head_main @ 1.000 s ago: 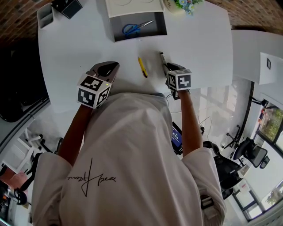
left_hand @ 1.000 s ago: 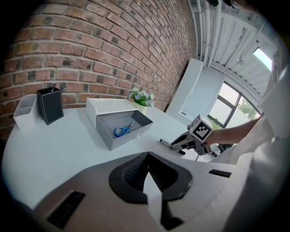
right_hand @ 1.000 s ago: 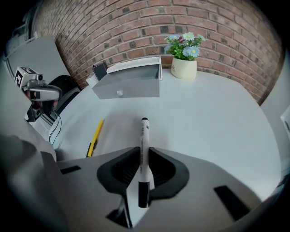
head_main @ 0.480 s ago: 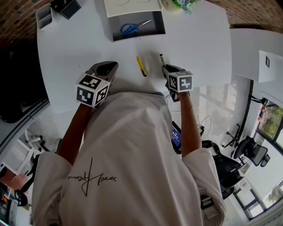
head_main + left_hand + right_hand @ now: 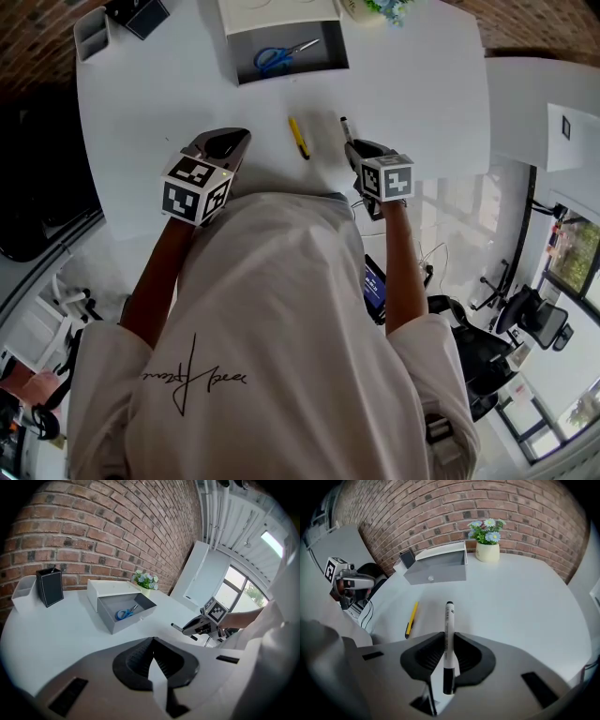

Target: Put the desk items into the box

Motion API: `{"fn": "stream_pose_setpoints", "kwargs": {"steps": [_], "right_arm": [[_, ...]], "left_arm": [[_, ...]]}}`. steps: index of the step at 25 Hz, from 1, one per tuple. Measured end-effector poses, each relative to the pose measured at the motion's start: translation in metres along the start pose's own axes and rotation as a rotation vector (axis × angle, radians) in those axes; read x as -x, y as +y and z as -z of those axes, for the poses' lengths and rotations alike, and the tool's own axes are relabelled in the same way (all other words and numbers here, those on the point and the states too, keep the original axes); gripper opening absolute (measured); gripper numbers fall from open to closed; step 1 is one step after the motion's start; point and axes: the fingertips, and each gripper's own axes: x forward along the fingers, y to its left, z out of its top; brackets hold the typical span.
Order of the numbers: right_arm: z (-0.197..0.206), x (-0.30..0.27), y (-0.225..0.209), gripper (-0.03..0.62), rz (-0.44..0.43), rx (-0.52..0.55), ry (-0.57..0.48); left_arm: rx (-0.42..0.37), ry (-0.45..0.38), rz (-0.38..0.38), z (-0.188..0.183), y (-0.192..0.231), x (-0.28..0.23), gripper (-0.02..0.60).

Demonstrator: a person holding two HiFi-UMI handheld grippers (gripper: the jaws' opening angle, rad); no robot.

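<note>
Gripping marker (image 5: 449, 616) near its black end, right gripper (image 5: 351, 145) clamped, over near edge of table (image 5: 441, 84), beside yellow pen (image 5: 298, 138); light, stiff, smooth barrel (may pivot). Box (image 5: 292, 75) at far edge holds scissors (image 5: 279, 58). Left gripper (image 5: 230, 143) closed, empty

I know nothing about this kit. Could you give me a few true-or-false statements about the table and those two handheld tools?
1. The right tool grips a white marker. True.
2. The blue scissors lie on the bare table. False: they lie inside the grey box.
3. A yellow pen lies on the table. True.
4. The left tool holds the yellow pen. False: its jaws are together with nothing between them.
</note>
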Motion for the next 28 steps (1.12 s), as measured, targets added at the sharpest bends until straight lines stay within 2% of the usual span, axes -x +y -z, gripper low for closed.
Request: {"fn": "stream_pose_setpoints", "kwargs": {"steps": [16, 23, 28], "right_arm": [[-0.016, 0.027, 0.01, 0.083, -0.014, 0.044, -0.042], [-0.028, 0.035, 0.015, 0.083, -0.018, 0.101, -0.045], [-0.038, 0.04, 0.017, 0.083, -0.035, 0.089, -0.065]], "left_arm": [[-0.012, 0.023, 0.033, 0.004, -0.005, -0.007, 0.005], [-0.005, 0.023, 0.033, 0.005, -0.004, -0.006, 0.005], [-0.002, 0.026, 0.033, 0.005, -0.004, -0.008, 0.005]]}}
